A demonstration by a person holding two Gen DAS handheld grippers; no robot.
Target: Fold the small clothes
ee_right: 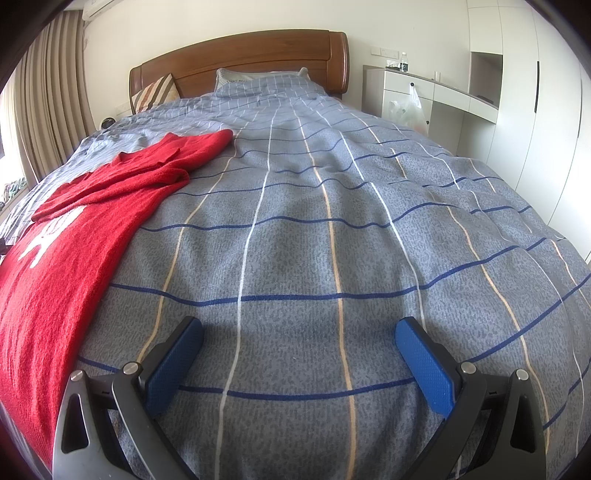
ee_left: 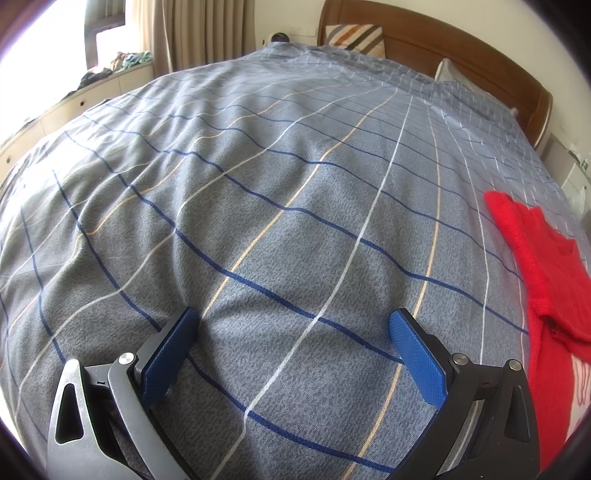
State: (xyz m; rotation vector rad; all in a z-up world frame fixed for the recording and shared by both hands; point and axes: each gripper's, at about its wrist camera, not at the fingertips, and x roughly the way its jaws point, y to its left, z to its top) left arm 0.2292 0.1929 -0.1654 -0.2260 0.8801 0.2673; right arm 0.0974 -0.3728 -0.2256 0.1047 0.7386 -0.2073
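One red knitted sweater (ee_right: 110,192) is the only garment on the bed (ee_right: 332,229). It lies on the grey-blue checked cover, unfolded, running from the near edge toward the headboard (ee_right: 240,55), with a white pattern on its front and one sleeve folded across its upper part. In the left wrist view the same sweater (ee_left: 546,266) sits at the far right edge; in the right wrist view it fills the left side. So it lies between the two tools.

Left to right across the left wrist view: a window ledge with a heap of mixed cloth (ee_left: 122,61), beige curtains (ee_left: 192,33), one striped cushion (ee_left: 356,38) leaning on the wooden headboard, one pillow (ee_left: 454,77) in the cover's check, then the sweater.

The left tongs (ee_left: 293,325) are spread wide with nothing between their two blue pads, held low over bare cover, well apart from the sweater.

Left to right across the right wrist view: curtains, the sweater, the striped cushion, one pillow, then a white worktop (ee_right: 436,86) carrying one bottle (ee_right: 403,62) and one glass (ee_right: 437,75), with one plastic bag (ee_right: 412,110) hanging at its front, and white wardrobe doors (ee_right: 535,110).

The right tongs (ee_right: 299,332) are also spread wide and hold nothing, low over bare cover just right of the sweater's near edge.
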